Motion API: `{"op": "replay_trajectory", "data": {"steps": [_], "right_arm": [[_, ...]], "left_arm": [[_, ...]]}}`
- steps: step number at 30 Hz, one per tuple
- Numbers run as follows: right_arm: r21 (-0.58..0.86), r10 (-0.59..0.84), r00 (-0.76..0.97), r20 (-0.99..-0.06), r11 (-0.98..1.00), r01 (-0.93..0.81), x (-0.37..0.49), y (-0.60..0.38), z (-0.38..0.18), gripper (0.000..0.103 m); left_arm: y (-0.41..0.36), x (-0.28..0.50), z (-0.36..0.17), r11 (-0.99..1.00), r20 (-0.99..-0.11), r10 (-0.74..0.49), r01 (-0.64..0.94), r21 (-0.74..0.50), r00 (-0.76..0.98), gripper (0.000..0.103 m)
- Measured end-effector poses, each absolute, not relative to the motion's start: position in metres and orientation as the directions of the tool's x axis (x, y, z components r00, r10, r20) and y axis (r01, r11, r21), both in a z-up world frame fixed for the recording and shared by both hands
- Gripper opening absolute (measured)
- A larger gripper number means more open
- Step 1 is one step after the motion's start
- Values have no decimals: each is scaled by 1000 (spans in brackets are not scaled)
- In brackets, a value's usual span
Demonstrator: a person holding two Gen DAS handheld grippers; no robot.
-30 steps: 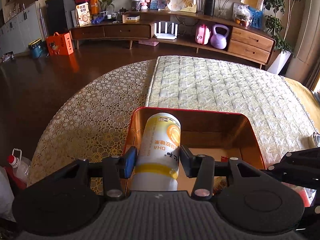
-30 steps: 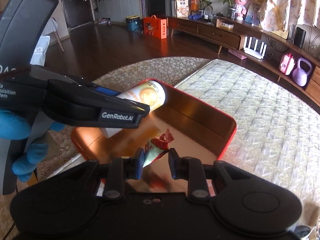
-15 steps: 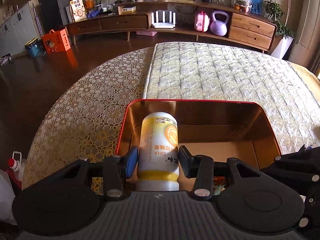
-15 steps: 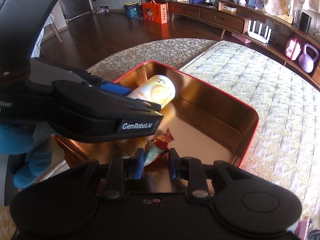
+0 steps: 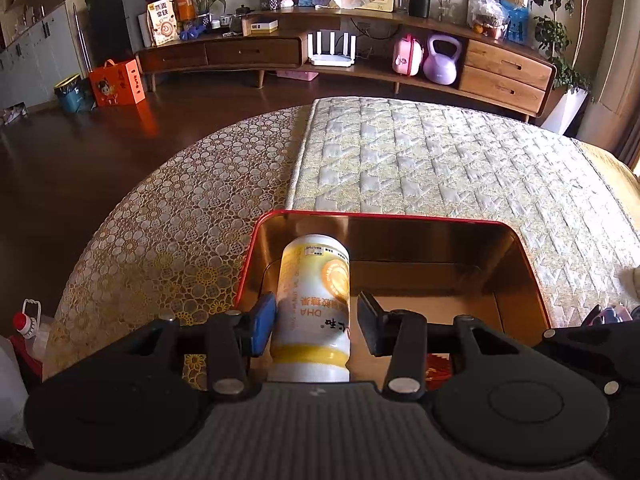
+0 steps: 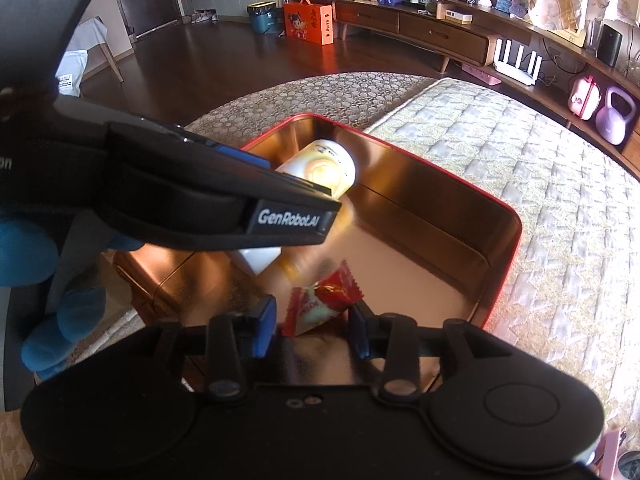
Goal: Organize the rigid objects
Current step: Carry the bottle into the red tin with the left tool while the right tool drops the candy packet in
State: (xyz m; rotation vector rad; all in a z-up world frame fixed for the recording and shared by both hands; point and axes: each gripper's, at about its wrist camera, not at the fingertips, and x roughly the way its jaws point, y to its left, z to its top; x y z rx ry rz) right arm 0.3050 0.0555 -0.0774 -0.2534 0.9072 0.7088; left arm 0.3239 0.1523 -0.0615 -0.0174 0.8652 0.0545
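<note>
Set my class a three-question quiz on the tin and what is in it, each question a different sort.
1. True or false: the bottle stands upright in the tin.
2. What else shows over the tin's floor? A) spoon B) wrapped sweet C) cup
3. Fill in: the tin's rim is ___ in colour.

Key: 1. False, it lies on its side. 2. B. 3. Red.
</note>
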Motion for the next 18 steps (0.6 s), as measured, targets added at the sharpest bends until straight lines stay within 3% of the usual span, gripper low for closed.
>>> {"op": "replay_trajectory", "data": {"steps": [2,4,11,18], "right_arm": [[84,455,420,-786,751,-655,302,54,-75,53],[92,462,429,-777,756,-648,301,51,-72,59],[89,461,457,-761,771,-630,293,38,-59,61],[73,464,492,-736,777,-625,280,27,-43,63]], "left_arm": [[152,321,-59,998,-756,39,-57,3,653,44],[151,317,-56,998,-752,44,-61,4,657,44],[149,303,-44,997,-735,51,-72,2,676,57],[143,284,-27,997,-712,59,-76,8,700,64]]}}
